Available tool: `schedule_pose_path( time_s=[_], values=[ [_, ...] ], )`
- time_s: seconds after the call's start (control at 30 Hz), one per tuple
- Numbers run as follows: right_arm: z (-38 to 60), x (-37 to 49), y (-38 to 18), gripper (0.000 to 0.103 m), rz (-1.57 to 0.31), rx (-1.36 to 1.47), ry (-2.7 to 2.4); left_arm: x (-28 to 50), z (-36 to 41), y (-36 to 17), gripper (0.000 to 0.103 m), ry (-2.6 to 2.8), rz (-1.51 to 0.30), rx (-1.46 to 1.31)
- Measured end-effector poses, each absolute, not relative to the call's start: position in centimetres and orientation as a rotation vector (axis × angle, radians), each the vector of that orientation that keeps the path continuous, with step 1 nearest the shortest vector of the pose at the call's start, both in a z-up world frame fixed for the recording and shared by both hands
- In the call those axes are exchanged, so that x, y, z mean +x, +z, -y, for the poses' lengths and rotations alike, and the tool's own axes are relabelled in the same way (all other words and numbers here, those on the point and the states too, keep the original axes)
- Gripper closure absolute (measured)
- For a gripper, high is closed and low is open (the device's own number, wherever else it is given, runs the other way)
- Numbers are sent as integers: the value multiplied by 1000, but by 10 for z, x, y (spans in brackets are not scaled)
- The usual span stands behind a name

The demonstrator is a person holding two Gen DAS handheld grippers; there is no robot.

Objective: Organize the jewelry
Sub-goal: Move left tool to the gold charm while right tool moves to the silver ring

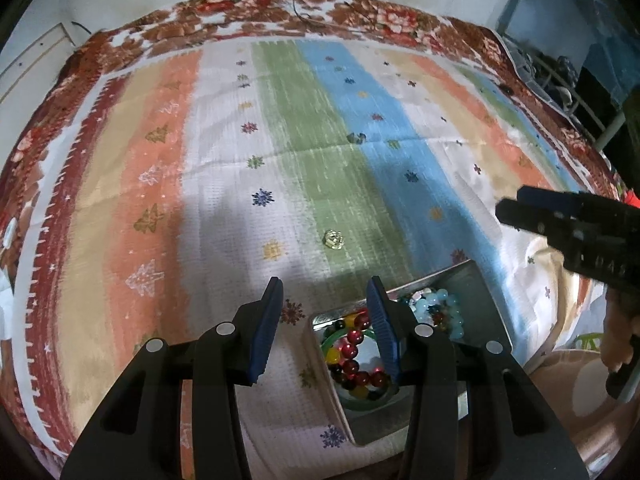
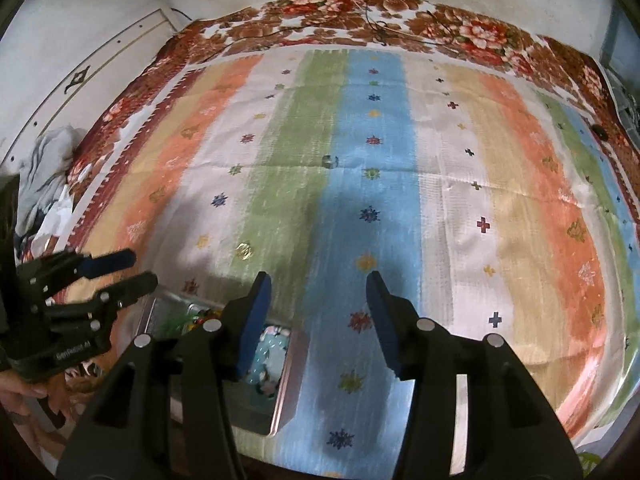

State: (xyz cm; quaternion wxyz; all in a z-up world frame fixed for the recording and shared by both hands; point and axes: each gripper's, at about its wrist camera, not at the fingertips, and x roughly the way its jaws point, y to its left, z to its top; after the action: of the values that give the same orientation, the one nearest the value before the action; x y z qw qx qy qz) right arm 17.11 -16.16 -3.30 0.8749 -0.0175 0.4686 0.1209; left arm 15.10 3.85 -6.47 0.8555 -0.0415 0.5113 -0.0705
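Note:
A metal tray [image 1: 476, 292] lies on the striped cloth near the front edge, holding red, multicoloured and pale blue bead bracelets [image 1: 356, 354]. A small gold ring-like piece [image 1: 334, 239] lies on the green stripe beyond it; it also shows in the right wrist view [image 2: 245, 250]. A small dark piece [image 1: 356, 137] lies farther back at the green-blue border, also in the right wrist view [image 2: 330, 161]. My left gripper [image 1: 326, 294] is open and empty above the tray's left end. My right gripper [image 2: 318, 288] is open and empty, right of the tray [image 2: 294, 364].
The striped cloth [image 1: 224, 184] covers a bed with a floral blanket border [image 1: 256, 20]. A white wall and cables are behind. Crumpled clothes [image 2: 48, 172] lie at the left edge. A blue shelf [image 1: 568, 52] stands at the right.

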Motion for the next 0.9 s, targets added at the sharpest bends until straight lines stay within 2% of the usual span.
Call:
schedule_pose_path(
  time_s=[0.4, 0.67, 0.9],
  values=[
    [153, 224, -48, 51, -1017, -57, 219, 191, -31, -98, 59, -168, -1177, -68],
    [152, 258, -65, 51, -1051, -66, 196, 207, -21, -112, 54, -162, -1203, -64],
    [142, 286, -81, 50, -1069, -137, 175, 221, -15, -125, 54, -157, -1240, -73]
  ],
)
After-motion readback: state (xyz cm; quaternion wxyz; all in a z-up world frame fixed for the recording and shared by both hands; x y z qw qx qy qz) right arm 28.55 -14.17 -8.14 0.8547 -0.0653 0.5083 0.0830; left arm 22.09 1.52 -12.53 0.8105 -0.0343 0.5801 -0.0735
